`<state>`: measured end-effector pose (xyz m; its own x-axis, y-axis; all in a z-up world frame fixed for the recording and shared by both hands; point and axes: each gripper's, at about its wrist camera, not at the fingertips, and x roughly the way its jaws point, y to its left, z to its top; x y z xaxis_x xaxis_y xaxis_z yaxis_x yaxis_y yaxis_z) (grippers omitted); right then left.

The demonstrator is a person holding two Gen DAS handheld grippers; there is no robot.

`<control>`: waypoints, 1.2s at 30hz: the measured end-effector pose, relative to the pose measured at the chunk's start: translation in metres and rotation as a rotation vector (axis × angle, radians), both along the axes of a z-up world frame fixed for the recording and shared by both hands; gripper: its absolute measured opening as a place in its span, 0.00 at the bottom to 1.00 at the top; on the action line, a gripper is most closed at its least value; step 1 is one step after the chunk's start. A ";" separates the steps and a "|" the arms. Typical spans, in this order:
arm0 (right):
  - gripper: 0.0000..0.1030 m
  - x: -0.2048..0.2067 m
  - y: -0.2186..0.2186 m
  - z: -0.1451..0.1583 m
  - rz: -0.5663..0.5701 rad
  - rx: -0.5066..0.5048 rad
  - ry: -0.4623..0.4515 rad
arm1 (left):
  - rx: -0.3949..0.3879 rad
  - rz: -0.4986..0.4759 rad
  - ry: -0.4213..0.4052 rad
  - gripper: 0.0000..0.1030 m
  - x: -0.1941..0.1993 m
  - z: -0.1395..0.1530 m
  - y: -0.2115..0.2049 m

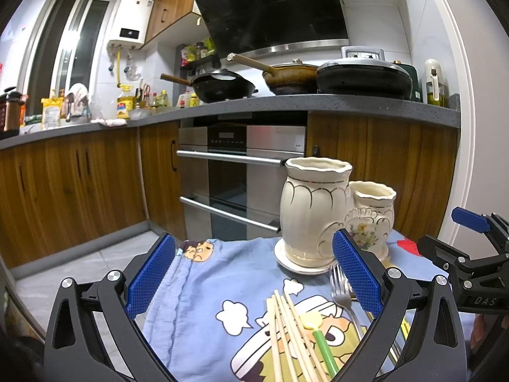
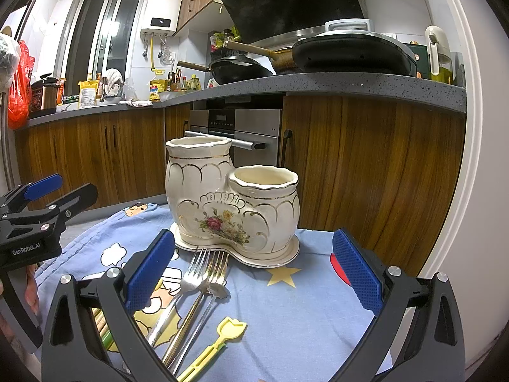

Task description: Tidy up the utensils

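A cream ceramic double holder (image 2: 232, 197) with gold trim and a rose print stands on its saucer on the blue cartoon cloth; both cups look empty. In the left wrist view the holder (image 1: 318, 213) is ahead and right. Wooden chopsticks (image 1: 292, 340) and a green-handled yellow utensil (image 1: 318, 334) lie between the fingers of my open left gripper (image 1: 253, 275); a fork (image 1: 342, 289) lies by its right finger. Three metal forks (image 2: 203, 280) and a yellow plastic pick (image 2: 219, 340) lie between the fingers of my open right gripper (image 2: 253, 273). Neither holds anything.
The cloth-covered table (image 2: 302, 302) ends just beyond the holder; past it are wooden cabinets (image 2: 366, 159) and an oven (image 1: 235, 172). The counter (image 1: 318, 102) carries pans and bottles. Each gripper shows at the other's side: right gripper (image 1: 470, 254), left gripper (image 2: 41, 210).
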<state>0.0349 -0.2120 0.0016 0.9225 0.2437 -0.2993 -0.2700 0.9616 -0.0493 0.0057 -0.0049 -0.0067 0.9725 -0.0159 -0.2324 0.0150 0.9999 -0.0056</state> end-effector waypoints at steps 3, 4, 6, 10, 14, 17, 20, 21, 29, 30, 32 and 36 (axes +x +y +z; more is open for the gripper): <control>0.95 0.000 0.000 0.000 0.000 0.000 -0.001 | 0.000 0.000 0.000 0.95 0.000 0.000 0.000; 0.95 0.000 0.000 0.000 0.000 0.000 -0.001 | 0.000 0.000 0.000 0.95 0.000 0.000 0.000; 0.95 0.000 0.000 0.000 0.000 0.000 -0.001 | 0.000 0.001 0.001 0.95 0.000 0.000 0.000; 0.95 0.000 0.000 0.000 0.000 0.000 0.000 | 0.000 0.000 0.000 0.95 0.000 0.000 0.000; 0.95 0.000 0.000 0.000 0.000 0.000 -0.001 | 0.000 0.000 0.000 0.95 0.000 0.000 0.000; 0.95 0.000 0.000 0.000 0.000 0.000 -0.001 | 0.000 0.000 0.000 0.95 0.000 0.000 0.000; 0.95 0.000 -0.001 0.000 0.000 0.001 0.000 | 0.000 0.000 0.002 0.95 0.000 0.000 0.000; 0.95 0.000 -0.001 0.000 -0.001 0.002 0.000 | 0.000 0.001 0.005 0.95 0.001 -0.001 0.000; 0.95 0.001 -0.008 0.001 -0.099 0.038 0.007 | 0.005 -0.034 0.069 0.95 0.007 -0.003 0.003; 0.95 0.002 -0.011 0.001 -0.092 0.052 0.022 | 0.028 -0.011 0.099 0.95 0.012 -0.005 0.005; 0.95 0.006 -0.015 0.001 -0.076 0.074 0.055 | 0.029 -0.023 0.142 0.95 0.018 -0.007 0.011; 0.95 0.015 -0.021 -0.004 -0.072 0.102 0.143 | 0.024 -0.041 0.232 0.95 0.027 -0.014 0.019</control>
<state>0.0495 -0.2335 -0.0027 0.8883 0.2144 -0.4062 -0.1977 0.9767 0.0832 0.0322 0.0138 -0.0204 0.8917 -0.0465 -0.4501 0.0569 0.9983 0.0096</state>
